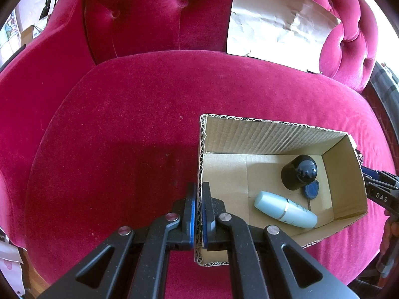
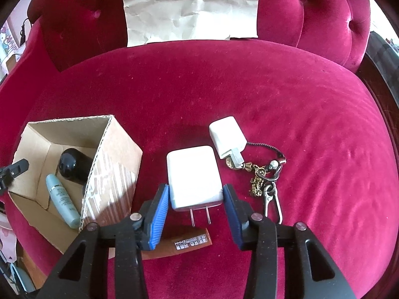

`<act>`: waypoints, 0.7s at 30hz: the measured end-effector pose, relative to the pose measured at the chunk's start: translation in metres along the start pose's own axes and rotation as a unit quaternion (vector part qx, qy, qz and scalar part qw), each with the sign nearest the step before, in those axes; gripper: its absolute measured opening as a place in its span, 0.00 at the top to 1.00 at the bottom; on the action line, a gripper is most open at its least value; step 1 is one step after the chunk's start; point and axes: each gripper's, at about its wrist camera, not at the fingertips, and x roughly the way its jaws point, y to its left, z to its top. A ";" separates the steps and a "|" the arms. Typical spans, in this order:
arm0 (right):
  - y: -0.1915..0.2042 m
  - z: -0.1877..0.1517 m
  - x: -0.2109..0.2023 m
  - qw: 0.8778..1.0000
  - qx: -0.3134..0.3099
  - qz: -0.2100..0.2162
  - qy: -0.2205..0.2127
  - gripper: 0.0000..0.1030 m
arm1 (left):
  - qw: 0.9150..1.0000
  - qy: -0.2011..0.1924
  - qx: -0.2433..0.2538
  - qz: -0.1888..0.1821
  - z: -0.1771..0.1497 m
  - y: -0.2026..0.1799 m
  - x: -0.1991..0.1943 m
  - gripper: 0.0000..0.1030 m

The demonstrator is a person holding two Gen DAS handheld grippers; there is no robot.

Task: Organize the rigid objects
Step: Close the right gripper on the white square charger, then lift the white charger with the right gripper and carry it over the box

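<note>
left claw (image 1: 198,218) is clamped on the near wall of the cardboard box (image 1: 274,134), steadying it on the red seat cushion (image 2: 249,87). inside: black jar (image 1: 299,172), pale blue bottle (image 1: 285,209), blue tag (image 1: 311,189). right claw (image 2: 197,199) is wide open, pads either side of the big white charger (image 2: 193,175), not touching yet. charger lies dead ahead at 12 o'clock, long axis along the claw, prongs toward the camera. right hand is nearer. small adapter (image 2: 227,134) and keychain (image 2: 264,174) sit at 1 o'clock. box is at 9 o'clock.
</note>
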 end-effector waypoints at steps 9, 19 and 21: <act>-0.002 0.006 -0.015 1.000 0.003 -0.003 -0.014 0.55 | 1.000 0.000 0.000 0.000 0.000 0.000 0.000 0.97; -0.003 0.009 -0.037 0.999 0.005 -0.015 -0.035 0.55 | 1.000 0.000 0.000 0.000 0.001 0.000 -0.001 0.97; -0.003 0.009 -0.041 0.999 0.009 -0.013 -0.035 0.55 | 1.000 0.000 0.000 0.000 0.001 0.000 -0.001 0.97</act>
